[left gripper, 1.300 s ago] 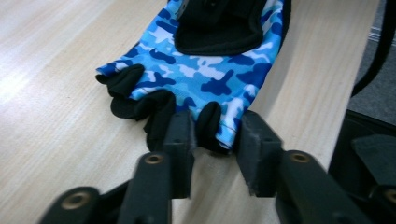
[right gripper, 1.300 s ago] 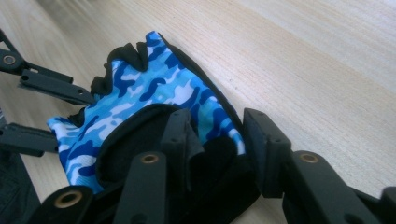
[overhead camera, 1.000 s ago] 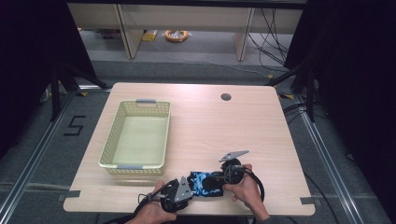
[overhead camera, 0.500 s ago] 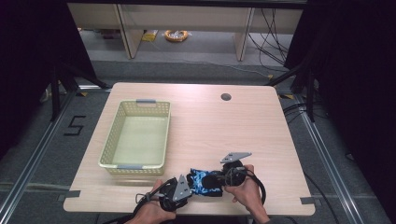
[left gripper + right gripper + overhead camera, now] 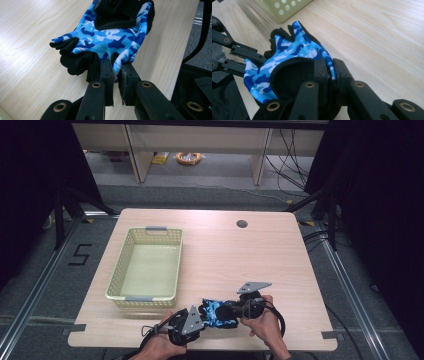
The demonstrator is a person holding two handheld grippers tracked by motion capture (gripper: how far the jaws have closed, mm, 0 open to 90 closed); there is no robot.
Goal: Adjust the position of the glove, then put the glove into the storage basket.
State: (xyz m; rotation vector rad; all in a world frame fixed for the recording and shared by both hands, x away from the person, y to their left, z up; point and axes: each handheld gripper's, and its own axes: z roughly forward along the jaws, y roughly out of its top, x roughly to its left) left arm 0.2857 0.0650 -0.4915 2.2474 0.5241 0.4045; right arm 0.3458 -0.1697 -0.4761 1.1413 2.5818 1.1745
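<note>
- Both my tongs just pinched in: left gripper clamps the glove's finger end, right gripper its cuff.
- Glove sits near table front edge, beside basket.
- Looks ready to lift.

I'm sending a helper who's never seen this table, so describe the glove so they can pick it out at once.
Start at the pale wooden table and go to its near edge, right of the yellow-green basket. The glove lies there, pinched at opposite ends by the left claw and right claw. It is fingerless, blue camouflage with black trim, the one patterned fabric item.
</note>
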